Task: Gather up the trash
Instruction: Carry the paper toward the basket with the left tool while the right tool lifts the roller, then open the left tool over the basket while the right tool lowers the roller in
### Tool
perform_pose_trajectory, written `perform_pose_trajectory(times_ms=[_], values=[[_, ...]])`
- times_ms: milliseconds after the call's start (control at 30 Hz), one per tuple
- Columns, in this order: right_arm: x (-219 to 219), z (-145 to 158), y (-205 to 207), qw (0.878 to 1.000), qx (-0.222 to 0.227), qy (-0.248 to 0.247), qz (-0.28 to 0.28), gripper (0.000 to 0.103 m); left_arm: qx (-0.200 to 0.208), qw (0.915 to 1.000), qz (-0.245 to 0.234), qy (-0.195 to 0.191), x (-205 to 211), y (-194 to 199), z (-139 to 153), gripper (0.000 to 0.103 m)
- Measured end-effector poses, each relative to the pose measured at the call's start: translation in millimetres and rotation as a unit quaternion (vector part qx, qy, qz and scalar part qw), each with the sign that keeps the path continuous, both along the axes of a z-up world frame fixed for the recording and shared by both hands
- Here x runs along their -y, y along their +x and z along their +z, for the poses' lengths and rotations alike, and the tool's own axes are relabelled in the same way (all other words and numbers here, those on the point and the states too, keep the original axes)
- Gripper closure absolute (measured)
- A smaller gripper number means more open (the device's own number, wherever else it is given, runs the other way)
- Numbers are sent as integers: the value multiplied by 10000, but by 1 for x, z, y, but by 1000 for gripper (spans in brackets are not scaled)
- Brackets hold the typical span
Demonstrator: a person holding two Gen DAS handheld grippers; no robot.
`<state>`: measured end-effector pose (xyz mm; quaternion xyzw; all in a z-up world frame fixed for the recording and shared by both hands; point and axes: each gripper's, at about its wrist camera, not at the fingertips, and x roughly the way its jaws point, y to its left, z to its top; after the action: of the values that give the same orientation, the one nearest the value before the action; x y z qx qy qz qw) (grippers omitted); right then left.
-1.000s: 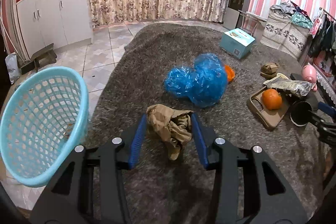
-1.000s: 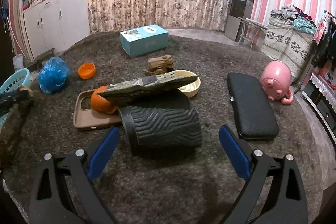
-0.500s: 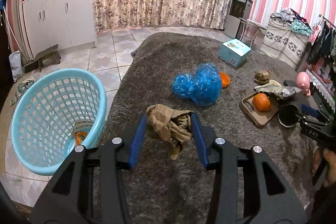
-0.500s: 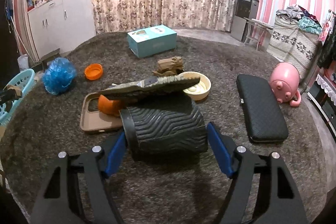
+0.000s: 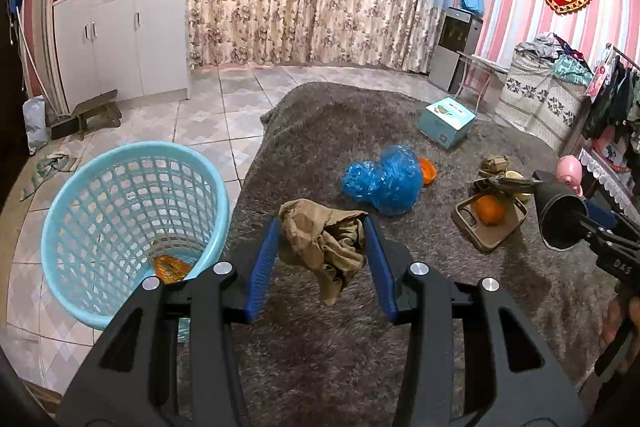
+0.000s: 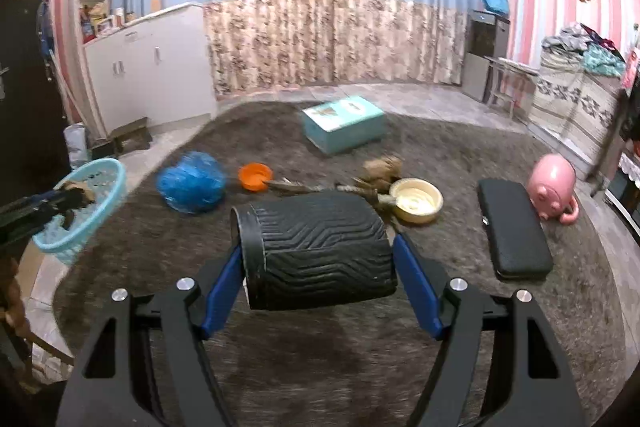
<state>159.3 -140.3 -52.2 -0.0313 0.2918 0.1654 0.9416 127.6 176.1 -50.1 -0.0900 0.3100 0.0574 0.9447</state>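
Left gripper tilted downward, jaws clamped on load. Right gripper tilted downward, jaws gripping load.

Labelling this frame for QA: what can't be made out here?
- Basket bottom, left wrist view: left gripper covers most.
- Orange and tray, right wrist view: hidden behind black cup.
- Litter behind cup, right wrist view: motion-blurred.
- Person's hand, left wrist view: cut off by the edge.

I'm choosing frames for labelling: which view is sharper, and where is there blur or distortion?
Left wrist view: sharp; the crumpled brown paper and blue basket are crisp, though fisheye bends the walls. Right wrist view: motion-smeared around the rug and the cream bowl; the black ribbed cup stays fairly clear.
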Motion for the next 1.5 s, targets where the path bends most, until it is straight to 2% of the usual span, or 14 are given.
perform_pose_trajectory(times_ms=[200,467,833,1167,1500], values=[[-24,19,-12,9994,212,38,260,31,100,9999,63,28,-7,-9,8,61],[-48,27,-6,9991,253,60,331,31,158,9995,260,61,-27,-18,12,61],[-89,32,5,9982,378,21,454,31,159,9975,675,131,-77,-27,15,61],[-136,27,18,9974,334,49,633,31,-31,9934,1131,201,-137,-25,-4,61],[-205,20,31,9945,262,-79,1014,31,-220,9907,1297,339,-176,-5,-27,61]])
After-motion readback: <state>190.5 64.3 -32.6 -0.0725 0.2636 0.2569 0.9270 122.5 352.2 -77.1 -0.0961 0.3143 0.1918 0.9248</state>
